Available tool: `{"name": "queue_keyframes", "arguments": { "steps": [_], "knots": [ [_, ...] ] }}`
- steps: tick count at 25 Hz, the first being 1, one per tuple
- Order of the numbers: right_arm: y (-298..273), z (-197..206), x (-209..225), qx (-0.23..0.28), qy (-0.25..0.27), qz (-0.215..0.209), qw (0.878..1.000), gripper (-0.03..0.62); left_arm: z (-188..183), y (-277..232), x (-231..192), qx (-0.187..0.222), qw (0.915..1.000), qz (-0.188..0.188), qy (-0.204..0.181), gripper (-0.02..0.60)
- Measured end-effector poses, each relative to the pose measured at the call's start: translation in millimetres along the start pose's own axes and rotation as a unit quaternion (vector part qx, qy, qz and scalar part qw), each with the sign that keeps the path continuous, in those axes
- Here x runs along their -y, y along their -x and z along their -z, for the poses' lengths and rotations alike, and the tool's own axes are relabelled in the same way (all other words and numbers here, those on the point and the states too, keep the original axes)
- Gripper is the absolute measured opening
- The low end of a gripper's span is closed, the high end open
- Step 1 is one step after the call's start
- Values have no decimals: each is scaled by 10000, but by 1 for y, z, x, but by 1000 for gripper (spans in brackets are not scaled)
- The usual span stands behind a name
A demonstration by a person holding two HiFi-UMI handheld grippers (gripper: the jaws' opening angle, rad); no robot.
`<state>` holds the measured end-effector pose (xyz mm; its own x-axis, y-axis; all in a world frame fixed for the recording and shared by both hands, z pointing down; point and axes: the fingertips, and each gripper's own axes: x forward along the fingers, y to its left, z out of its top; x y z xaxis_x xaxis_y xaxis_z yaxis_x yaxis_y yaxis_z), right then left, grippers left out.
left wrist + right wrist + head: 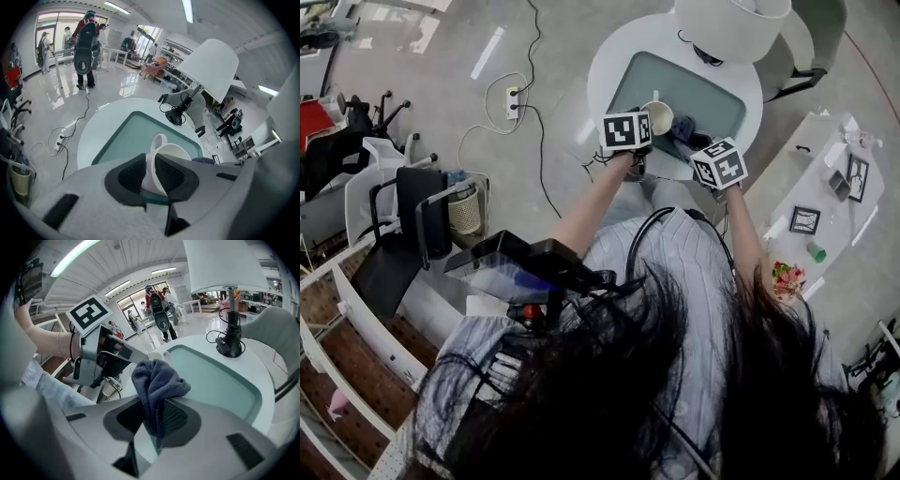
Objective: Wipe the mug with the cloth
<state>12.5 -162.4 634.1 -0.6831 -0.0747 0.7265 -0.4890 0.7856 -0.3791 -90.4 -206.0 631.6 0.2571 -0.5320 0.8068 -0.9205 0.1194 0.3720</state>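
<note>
Left gripper (150,174): the fingers stand narrowly apart and pinch the near wall of the white mug (172,157), one pad inside the rim and the other outside. In the left gripper view the mug's handle points to about 12 o'clock. The mug is tilted over the green mat (124,136) on the round white table (91,140). We cannot tell whether its base touches the mat.

Right gripper (152,417): the fingers are almost together and pinch a dark blue-grey cloth (157,378). Its bunched top stands above the pads and a tail hangs below them. In the right gripper view we see the left gripper at 10 o'clock from the cloth, with the mug's rim just behind the cloth at 12 o'clock.

In the head view the cloth lies just beside the mug, at its 4 o'clock. We cannot tell whether they touch. A white lamp (211,65) stands at 1 o'clock beyond the mat.
</note>
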Motion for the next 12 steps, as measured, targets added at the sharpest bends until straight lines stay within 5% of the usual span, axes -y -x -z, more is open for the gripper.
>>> {"name": "queue_keyframes", "arguments": {
  "steps": [7,12],
  "knots": [
    [0,11,-16,62,-319,130,9994,95,6,0,0,224,9934,-109,1120,66],
    [-2,14,-18,107,-424,222,9988,95,6,-3,5,178,9956,47,922,66]
  ]
}}
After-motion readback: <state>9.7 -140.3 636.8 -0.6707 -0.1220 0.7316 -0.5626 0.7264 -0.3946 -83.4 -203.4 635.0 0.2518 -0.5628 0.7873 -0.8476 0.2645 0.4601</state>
